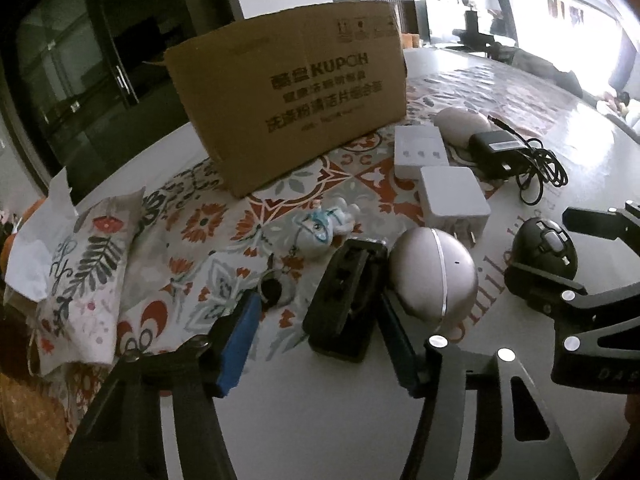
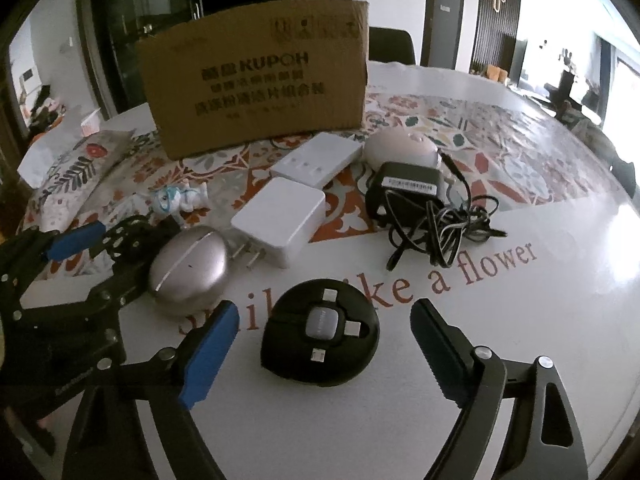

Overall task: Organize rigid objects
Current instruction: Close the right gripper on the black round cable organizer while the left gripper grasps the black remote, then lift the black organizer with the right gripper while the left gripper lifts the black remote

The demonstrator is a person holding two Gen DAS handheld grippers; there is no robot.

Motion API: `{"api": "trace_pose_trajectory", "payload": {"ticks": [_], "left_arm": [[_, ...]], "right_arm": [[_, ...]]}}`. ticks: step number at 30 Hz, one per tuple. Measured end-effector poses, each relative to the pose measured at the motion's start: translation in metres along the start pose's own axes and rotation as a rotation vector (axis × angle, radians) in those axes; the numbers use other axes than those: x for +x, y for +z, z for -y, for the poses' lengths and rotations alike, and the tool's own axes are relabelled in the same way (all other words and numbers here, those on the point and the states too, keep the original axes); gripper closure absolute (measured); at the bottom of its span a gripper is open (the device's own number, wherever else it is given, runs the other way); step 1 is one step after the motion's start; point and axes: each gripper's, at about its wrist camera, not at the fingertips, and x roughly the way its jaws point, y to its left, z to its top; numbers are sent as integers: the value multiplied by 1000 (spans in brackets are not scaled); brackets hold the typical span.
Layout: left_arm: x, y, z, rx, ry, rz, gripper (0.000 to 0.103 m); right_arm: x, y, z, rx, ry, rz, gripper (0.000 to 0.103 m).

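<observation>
My left gripper [image 1: 320, 328] is open, its blue-padded jaws on either side of a black rectangular perforated block [image 1: 344, 300] on the table. A silver round case [image 1: 434, 276] lies just right of it. My right gripper [image 2: 320, 344] is open around a black round cable reel [image 2: 320, 334] with several plug tips; the reel also shows in the left wrist view [image 1: 546, 252]. A cardboard box [image 2: 256, 80] stands at the back. The silver case [image 2: 188, 266] and left gripper [image 2: 92, 256] show at the left of the right wrist view.
Between the box and the grippers lie two white chargers [image 2: 280, 216] [image 2: 316, 158], a black adapter with tangled cable [image 2: 416, 204], a pinkish round device [image 2: 400, 146], a small figurine keychain [image 1: 324, 228] and a patterned pouch [image 1: 84, 276]. A patterned tablecloth [image 2: 520, 152] covers the white table.
</observation>
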Motion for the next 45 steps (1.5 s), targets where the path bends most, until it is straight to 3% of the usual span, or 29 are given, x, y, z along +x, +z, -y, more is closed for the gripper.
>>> {"api": "trace_pose_trajectory", "payload": {"ticks": [14,19,29,37,39,41,45], "left_arm": [[19,9,7,-23,-68,-12,68],[18,9,11,-40,-74,-20,73],[2,-1,10,-193,-50,-42,74],[-26,4,5,-364,9,-2,74],[-33,8,5,-373,23,13,74],[-41,13,5,-382,30,32,74],[-46,19,5,-394,47,40,74]], "right_arm": [[10,0,0,-20,27,-28,43],[10,1,2,-42,49,-29,44],[10,6,11,-66,93,-38,44],[-6,12,10,-117,161,14,45],[-11,17,11,-120,176,31,47],[-18,22,12,-132,189,65,63],[-25,32,16,-139,198,91,65]]}}
